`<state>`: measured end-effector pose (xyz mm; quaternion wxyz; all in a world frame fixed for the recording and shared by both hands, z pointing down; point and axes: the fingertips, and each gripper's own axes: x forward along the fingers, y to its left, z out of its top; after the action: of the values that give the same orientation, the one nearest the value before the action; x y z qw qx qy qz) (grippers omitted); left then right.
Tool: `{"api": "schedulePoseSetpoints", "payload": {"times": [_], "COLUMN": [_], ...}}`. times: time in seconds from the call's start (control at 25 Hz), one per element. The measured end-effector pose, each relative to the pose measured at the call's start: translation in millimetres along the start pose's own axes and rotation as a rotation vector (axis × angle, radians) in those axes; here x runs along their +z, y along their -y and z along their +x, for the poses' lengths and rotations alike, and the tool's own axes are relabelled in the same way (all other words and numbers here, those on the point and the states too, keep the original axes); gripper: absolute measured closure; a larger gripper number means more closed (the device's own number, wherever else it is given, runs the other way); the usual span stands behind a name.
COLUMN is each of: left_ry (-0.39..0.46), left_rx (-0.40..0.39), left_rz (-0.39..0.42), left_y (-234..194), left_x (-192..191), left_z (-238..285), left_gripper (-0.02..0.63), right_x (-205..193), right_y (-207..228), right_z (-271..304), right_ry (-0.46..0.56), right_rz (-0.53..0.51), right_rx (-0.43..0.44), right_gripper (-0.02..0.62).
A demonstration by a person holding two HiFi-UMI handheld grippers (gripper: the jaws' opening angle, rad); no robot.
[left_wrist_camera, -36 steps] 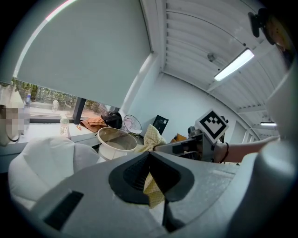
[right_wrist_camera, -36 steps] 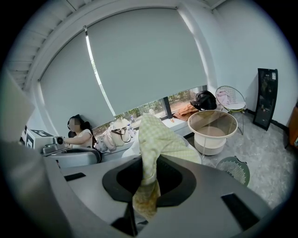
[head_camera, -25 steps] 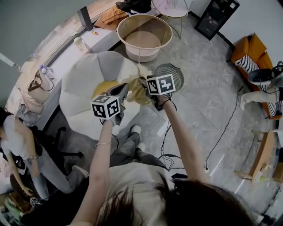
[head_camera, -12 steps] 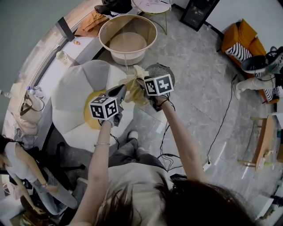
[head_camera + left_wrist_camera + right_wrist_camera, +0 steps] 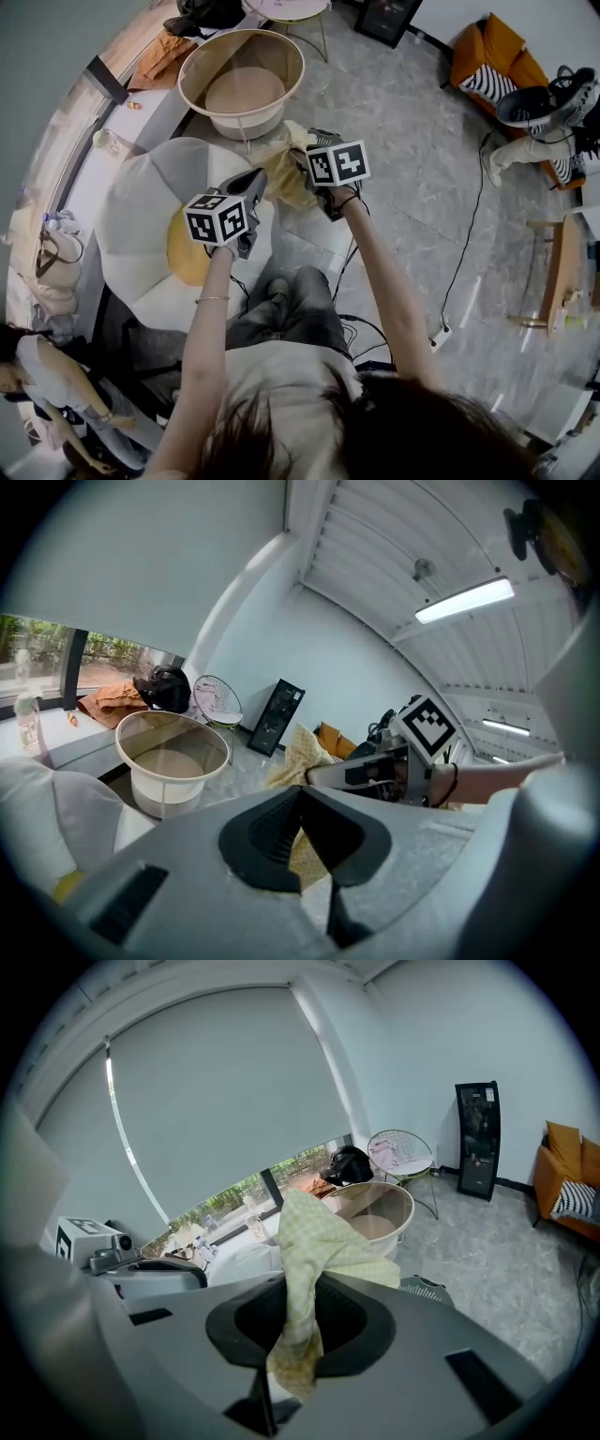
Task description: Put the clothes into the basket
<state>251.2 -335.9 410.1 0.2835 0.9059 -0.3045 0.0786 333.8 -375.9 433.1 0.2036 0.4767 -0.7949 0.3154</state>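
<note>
Over grey floor (image 5: 422,122), left gripper (image 5: 256,182) and right gripper (image 5: 305,165) clamp checked cloth (image 5: 282,176).

Grey hand-held grippers (image 5: 258,180) (image 5: 302,161), black-white marker cubes (image 5: 216,217) (image 5: 337,162), bracelet (image 5: 213,300)

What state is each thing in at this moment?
yellow checked cloth: lifted, pinched by both grippers.
left gripper: shut on the yellow checked cloth.
right gripper: shut on the yellow checked cloth.
round basket: upright on the floor, nothing seen inside.
</note>
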Motion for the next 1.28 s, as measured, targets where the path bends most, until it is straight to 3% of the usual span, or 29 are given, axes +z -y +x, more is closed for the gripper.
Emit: {"api": "schedulePoseSetpoints", "payload": {"times": [0.6,1.28], "left_ry": [-0.019,-0.041], "left_rx": [0.033,0.128], "left_rz": [-0.078,-0.129], "left_y": [26,1], "left_x": [11,15], "left_z": [120,194], "left_gripper": [0.595,0.595], "right_x": [13,23], "right_y": [115,187], "right_z": [-9,32], "right_ry": [-0.077,-0.171], "right_rz": [0.000,-0.057], "right_rx": [0.056,0.095], "right_gripper": [0.537,0.535]}}
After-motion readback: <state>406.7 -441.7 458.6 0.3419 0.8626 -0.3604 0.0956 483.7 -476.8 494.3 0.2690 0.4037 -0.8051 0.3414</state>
